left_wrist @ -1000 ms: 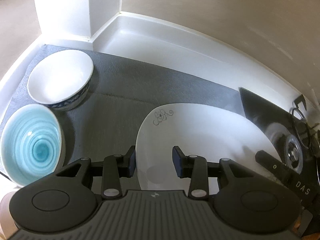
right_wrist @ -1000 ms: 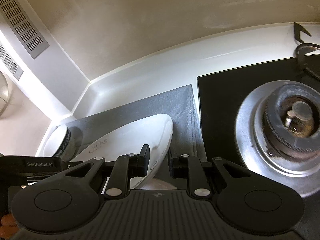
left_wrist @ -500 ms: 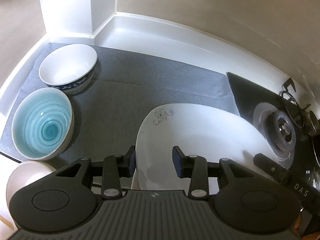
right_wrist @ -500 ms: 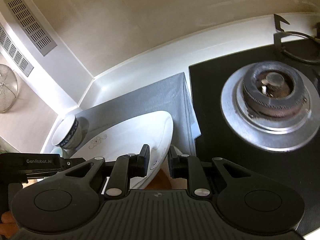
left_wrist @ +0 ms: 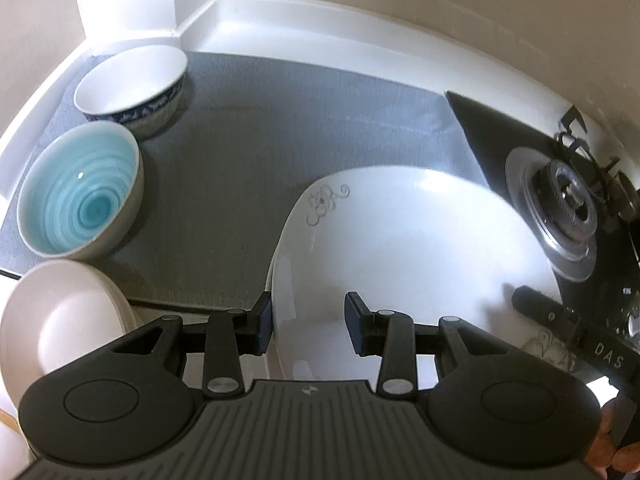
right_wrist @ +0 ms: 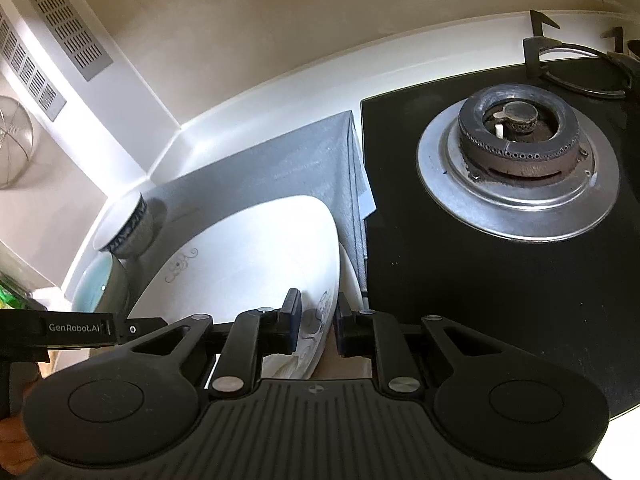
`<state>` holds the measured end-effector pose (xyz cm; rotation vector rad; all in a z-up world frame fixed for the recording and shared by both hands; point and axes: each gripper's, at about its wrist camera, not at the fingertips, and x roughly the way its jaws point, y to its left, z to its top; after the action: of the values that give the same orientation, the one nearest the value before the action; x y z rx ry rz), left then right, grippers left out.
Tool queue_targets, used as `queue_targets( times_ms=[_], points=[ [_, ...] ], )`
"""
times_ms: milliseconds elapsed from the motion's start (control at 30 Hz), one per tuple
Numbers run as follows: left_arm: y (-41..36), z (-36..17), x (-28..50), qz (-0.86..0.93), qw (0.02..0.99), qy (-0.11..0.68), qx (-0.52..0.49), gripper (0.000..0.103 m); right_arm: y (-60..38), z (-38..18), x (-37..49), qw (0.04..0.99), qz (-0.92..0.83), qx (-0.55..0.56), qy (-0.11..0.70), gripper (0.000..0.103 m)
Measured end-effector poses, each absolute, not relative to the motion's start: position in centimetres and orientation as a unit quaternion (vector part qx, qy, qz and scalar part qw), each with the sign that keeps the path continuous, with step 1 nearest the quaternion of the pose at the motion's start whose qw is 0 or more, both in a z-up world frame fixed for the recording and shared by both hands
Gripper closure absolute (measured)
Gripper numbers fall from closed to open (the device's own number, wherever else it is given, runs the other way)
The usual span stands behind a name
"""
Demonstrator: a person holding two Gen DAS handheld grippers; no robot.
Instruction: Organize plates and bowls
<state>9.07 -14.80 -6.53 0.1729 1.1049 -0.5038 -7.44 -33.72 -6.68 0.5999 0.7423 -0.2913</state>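
A large white plate (left_wrist: 416,240) with a grey flower motif is held up above the grey mat (left_wrist: 280,120). My left gripper (left_wrist: 310,322) is shut on its left rim. My right gripper (right_wrist: 318,320) is shut on its right rim (right_wrist: 324,304). The plate fills the middle of the right wrist view (right_wrist: 248,264). A blue-glazed bowl (left_wrist: 80,200) and a white bowl with a blue pattern (left_wrist: 132,88) stand on the mat at the left. A pale pink plate (left_wrist: 60,320) lies at the lower left, off the mat.
A black gas hob with a burner (right_wrist: 516,152) lies right of the mat. A white backsplash ledge (left_wrist: 320,28) runs behind. A pan support (right_wrist: 576,68) sits at the hob's far right. A wall vent (right_wrist: 64,20) is at the upper left.
Both grippers have risen and pulled back with the plate between them. More of the mat, the hob and the pink plate has come into view.
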Motion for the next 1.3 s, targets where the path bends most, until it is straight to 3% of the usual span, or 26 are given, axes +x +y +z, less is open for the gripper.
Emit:
queue_targets(
  times_ms=[533,600,767,833,933,1067,1200,1300],
  points=[
    [-14.5,-6.4,7.4,-0.253,0.829,0.488,0.108,0.061,-32.2,-6.7,-7.4,0.894,-0.137,0.202,0.376,0.08],
    [-14.5,-6.3,7.5,-0.252,0.83,0.486,0.107,0.059,-32.1,-6.4,-7.2,0.894,-0.14,0.186,0.383,0.072],
    [-14.2,-6.2,7.5,-0.251,0.835,0.479,0.099,0.043,-32.9,-5.3,-7.1,0.905,-0.134,0.172,0.365,0.068],
    [-14.2,-6.0,7.6,-0.251,0.838,0.476,0.095,0.029,-33.4,-5.2,-6.7,0.906,-0.133,0.173,0.364,0.068],
    [-14.2,-5.8,7.7,-0.251,0.841,0.471,0.091,0.019,-34.1,-5.9,-5.6,0.899,-0.124,0.184,0.377,0.068],
    [-14.1,-5.5,7.8,-0.25,0.838,0.477,0.085,0.017,-34.0,-6.6,-4.5,0.895,-0.11,0.178,0.393,0.065],
    [-13.9,-4.6,7.4,-0.251,0.841,0.47,0.095,0.003,-33.7,-6.5,-4.2,0.893,-0.107,0.166,0.404,0.064],
    [-13.6,-3.2,6.6,-0.254,0.851,0.444,0.114,0.0,-33.6,-5.6,-4.3,0.893,-0.108,0.157,0.407,0.055]
  ],
)
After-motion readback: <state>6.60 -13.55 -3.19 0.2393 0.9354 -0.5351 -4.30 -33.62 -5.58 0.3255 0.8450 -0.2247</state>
